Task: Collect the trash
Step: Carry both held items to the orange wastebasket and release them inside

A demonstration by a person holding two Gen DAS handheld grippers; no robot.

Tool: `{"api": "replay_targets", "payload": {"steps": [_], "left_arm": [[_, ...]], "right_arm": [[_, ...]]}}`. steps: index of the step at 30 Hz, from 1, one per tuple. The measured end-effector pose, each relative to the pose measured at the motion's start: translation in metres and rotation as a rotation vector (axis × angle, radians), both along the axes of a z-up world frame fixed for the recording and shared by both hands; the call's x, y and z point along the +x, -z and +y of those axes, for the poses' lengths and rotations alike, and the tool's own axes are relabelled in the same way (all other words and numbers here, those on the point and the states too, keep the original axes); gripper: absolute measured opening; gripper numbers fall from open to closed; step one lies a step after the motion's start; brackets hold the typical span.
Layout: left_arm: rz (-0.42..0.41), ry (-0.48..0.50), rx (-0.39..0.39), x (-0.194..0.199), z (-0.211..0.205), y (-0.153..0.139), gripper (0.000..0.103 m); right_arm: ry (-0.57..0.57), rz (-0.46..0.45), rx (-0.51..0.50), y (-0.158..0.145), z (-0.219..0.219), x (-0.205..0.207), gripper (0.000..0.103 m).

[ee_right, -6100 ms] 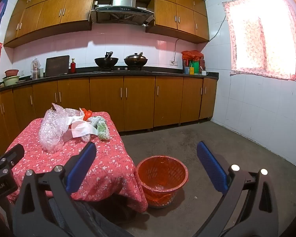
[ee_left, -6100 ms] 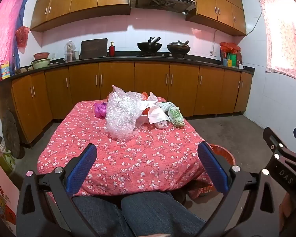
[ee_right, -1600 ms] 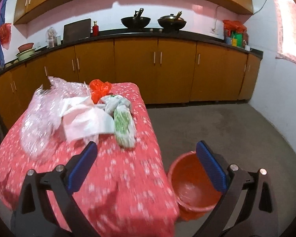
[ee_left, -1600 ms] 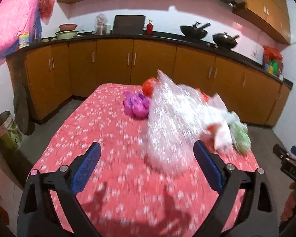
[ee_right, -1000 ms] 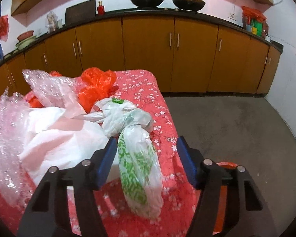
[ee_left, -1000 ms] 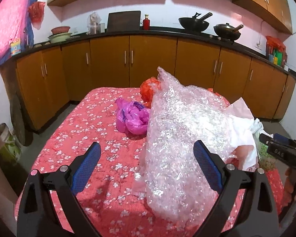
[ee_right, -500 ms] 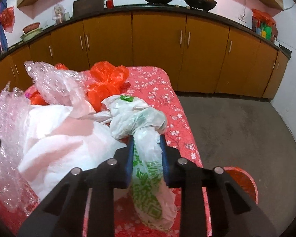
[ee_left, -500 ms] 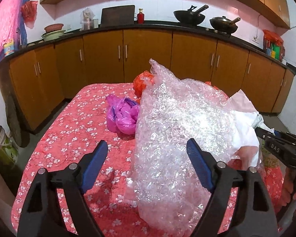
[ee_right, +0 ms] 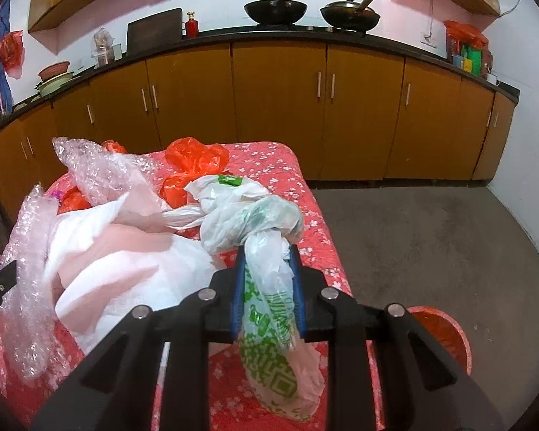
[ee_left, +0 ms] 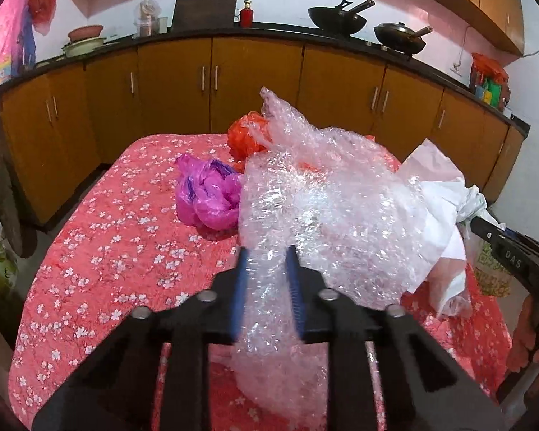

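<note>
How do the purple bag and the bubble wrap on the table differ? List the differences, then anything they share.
The purple bag is opaque and coloured; the bubble wrap is clear. The purple bag is a small bundle; the bubble wrap is much bigger. The purple bag lies untouched; the left gripper pinches the bubble wrap. Both are crumpled plastic.

Orange bin [ee_right: 445, 327] at 4 o'clock is half masked by the gripper frame in the right wrist view. Right gripper [ee_left: 514, 251] is cut off at the 3 o'clock edge of the left wrist view. Orange bag [ee_left: 246, 136] is partly covered by bubble wrap [ee_left: 327, 194]. Print on the green-patterned bag [ee_right: 269, 330] is unreadable.
</note>
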State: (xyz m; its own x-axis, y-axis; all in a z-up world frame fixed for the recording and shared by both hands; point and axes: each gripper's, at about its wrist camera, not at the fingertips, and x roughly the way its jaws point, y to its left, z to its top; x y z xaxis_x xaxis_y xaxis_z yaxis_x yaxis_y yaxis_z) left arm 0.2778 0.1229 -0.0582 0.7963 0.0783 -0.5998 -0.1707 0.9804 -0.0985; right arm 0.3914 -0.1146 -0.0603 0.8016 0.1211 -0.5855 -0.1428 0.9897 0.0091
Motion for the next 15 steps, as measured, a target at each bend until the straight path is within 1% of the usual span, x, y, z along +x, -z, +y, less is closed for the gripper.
{"api": "replay_targets", "payload": {"steps": [2,7,15], "left_arm": [[-0.012,0.004,0.0,-0.005,0.001,-0.005,0.015],[-0.049,0.004,0.017,-0.017,0.003,-0.021,0.014],[-0.107,-0.036,0.035,-0.036,0.01,-0.05,0.014]], "right_arm": [[0.006,-0.008,0.009,-0.003,-0.004,-0.003,0.023],[0.016,-0.03,0.026,-0.011,-0.014,-0.014,0.023],[0.025,-0.05,0.045,-0.019,-0.035,-0.034,0.023]]}}
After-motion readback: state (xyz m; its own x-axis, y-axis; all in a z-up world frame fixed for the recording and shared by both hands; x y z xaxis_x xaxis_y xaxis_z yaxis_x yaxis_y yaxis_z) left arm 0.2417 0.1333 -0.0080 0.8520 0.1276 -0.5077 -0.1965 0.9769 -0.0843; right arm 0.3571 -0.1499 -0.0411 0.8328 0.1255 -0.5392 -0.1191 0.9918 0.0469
